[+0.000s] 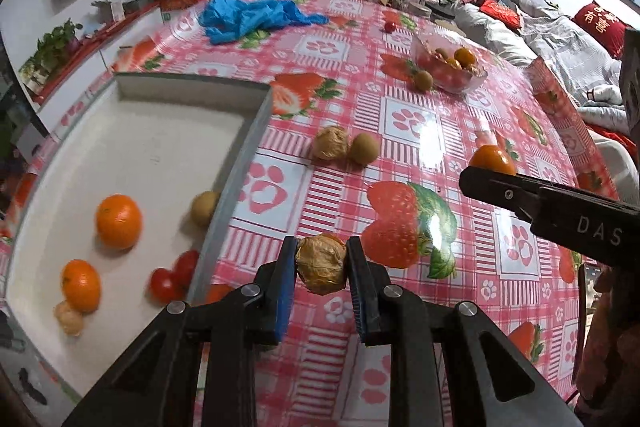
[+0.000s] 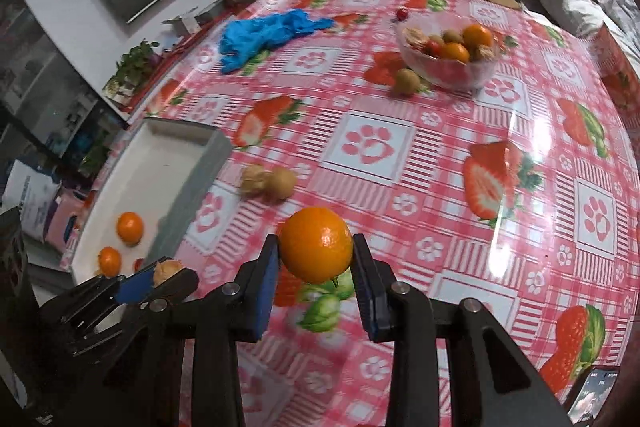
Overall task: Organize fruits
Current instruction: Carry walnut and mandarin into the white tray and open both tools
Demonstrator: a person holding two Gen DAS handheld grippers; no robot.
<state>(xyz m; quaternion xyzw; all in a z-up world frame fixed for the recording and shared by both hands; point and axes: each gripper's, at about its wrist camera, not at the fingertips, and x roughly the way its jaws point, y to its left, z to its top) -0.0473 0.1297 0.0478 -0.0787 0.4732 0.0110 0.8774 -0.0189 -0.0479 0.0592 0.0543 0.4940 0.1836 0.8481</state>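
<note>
Fruits sit pinched in both claws at this moment. Between the blue pads of the left claw (image 1: 322, 265) is a papery brown husked fruit (image 1: 321, 263), squeezed at its sides with the jaws drawn nearly together, clear of the counter (image 1: 400, 115) and just right of the white tray (image 1: 256, 123). The right claw (image 2: 316, 259) is closed on a mandarin (image 2: 316, 245), gripped across its widest part so the round skin cannot roll out; it too hangs above the checked cloth rather than resting on it.

Outward from the left claw, the tray lies on the near left and already collects two more mandarins (image 1: 119, 221), a pair of cherry tomatoes (image 1: 172, 277), a small kiwi (image 1: 205, 207) against the right wall and a husked fruit at the near edge. That gathering suggests the tray is where sorted pieces go, so both loads are probably bound there.

Further out, in mid-counter, another husked fruit (image 1: 330, 143) touches a loose kiwi (image 1: 365, 148), apparently still waiting. At the far right stands a clear bowl (image 2: 448, 75) holding mixed fruit, with one kiwi (image 2: 406, 81) just beside it and a lone cherry tomato (image 2: 402, 13) beyond. A crumpled blue plastic bag (image 1: 256, 17) lies at the far left, well apart from the fruit.
</note>
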